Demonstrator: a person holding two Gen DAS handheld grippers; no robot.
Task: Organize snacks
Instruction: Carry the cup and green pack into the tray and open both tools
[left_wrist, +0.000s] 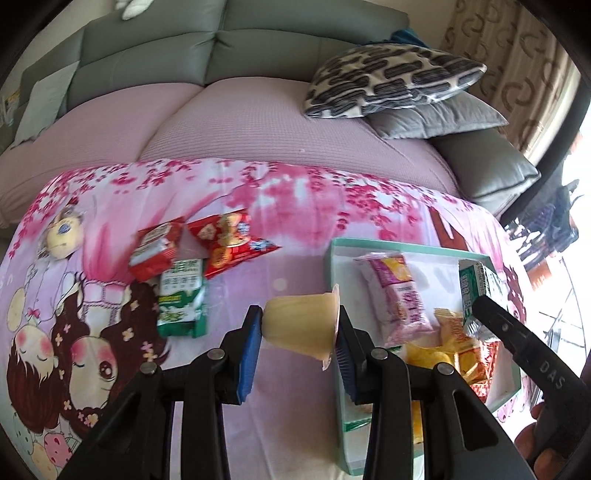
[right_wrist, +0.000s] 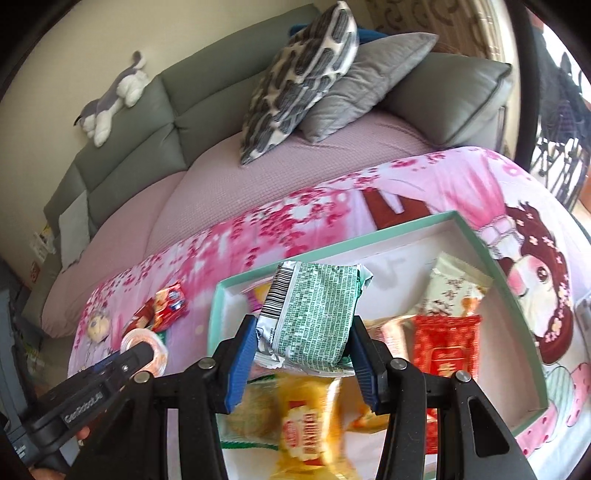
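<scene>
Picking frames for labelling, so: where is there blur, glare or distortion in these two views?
Left wrist: the window edge blows out white, fisheye bends the sofa, and the jelly cup is sharp. Right wrist: the yellow packet is smeared, while the green packet stays crisp.

Bright daylight, window glare at right — fisheye-bent edges, blurred foreground.

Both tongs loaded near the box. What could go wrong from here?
1. The left tongs pinch the jelly cup end to end, base against one pad and lid against the other, so it may pop out or the lid may buckle.
2. The right tongs hold the green packet above the teal box, which is already crowded near this end. Dropped there, it would likely pile on the yellow packet.
3. Both tongs are close together and might collide.
</scene>
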